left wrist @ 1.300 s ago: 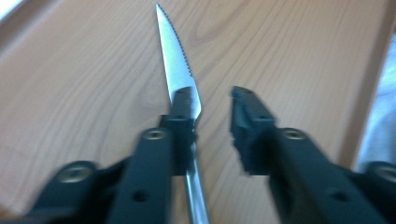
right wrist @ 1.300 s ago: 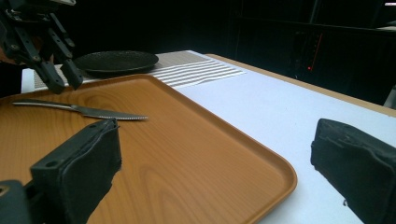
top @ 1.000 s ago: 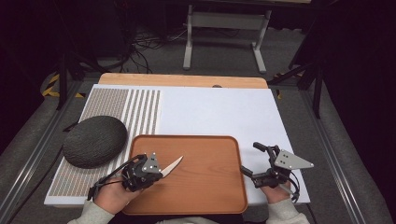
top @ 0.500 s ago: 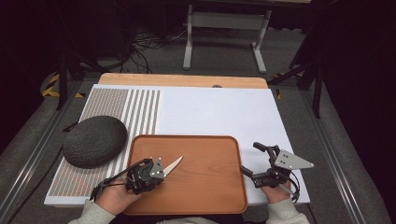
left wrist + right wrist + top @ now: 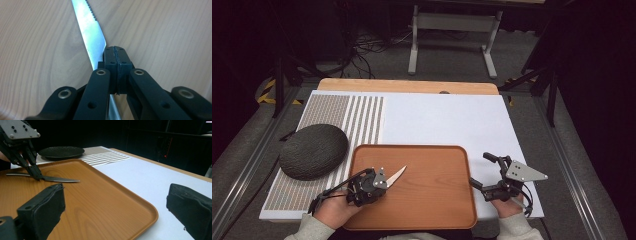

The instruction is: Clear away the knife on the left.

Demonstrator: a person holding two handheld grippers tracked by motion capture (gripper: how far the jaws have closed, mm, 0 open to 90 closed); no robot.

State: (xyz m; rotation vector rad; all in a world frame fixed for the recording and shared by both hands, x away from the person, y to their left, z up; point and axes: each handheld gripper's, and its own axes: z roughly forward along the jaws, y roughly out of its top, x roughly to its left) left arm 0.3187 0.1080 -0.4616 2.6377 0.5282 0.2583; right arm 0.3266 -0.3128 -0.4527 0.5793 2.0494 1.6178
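At the near edge of the worktop [image 5: 437, 120], the left tongs [image 5: 379, 181] are clamped on a knife [image 5: 396, 175] over the near-left part of the wooden tray [image 5: 432, 200]. In the left gripper view the two black jaws meet tight on the knife where the blade narrows, and the serrated blade runs away from them close above the tray's wood grain. In the right gripper view the knife lies nearly level just above the tray surface, its handle end toward the tray's left side.

The right tongs [image 5: 479, 170] hover at the tray's near-right corner, just off its right rim, with the jaws spread wide and nothing between them; the right gripper view shows one jaw over the tray and the other over the white mat [image 5: 447, 125].

Farther back on the left, a dark round plate [image 5: 313, 151] rests on the striped part of the mat, beside the tray's far-left corner.
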